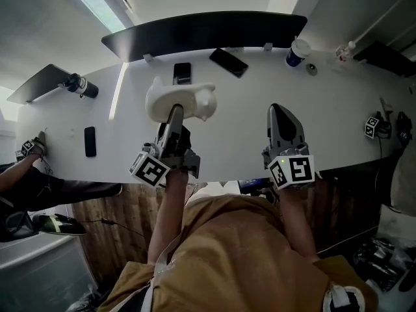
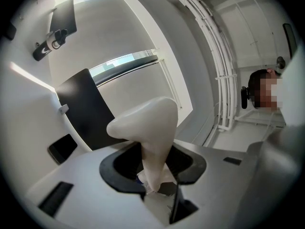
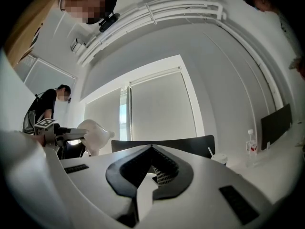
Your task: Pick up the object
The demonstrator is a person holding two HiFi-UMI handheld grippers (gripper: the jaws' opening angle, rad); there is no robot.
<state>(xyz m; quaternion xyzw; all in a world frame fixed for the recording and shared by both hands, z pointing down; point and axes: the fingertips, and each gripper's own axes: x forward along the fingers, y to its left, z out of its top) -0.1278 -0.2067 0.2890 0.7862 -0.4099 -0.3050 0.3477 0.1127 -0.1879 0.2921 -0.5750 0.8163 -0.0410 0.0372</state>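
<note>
The object (image 1: 179, 99) is a cream-white, smooth moulded piece with a broad body and a small spout-like end. My left gripper (image 1: 174, 114) is shut on its narrow lower part. In the left gripper view the object (image 2: 147, 123) rises from between the dark jaws of the left gripper (image 2: 153, 178) and widens at the top. The right gripper view shows the object (image 3: 93, 133) at the left, held up above the white table (image 1: 227, 132). My right gripper (image 1: 281, 112) hovers to the object's right. The right gripper (image 3: 152, 149) has its jaws together with nothing between them.
Three dark phones (image 1: 182, 72) (image 1: 228, 62) (image 1: 90, 141) lie on the table. A paper cup (image 1: 298, 52) and a bottle (image 1: 344, 49) stand at the far right. A black curved panel (image 1: 201, 31) lines the far edge. Marker cubes (image 1: 372, 126) (image 1: 29, 147) sit at both ends.
</note>
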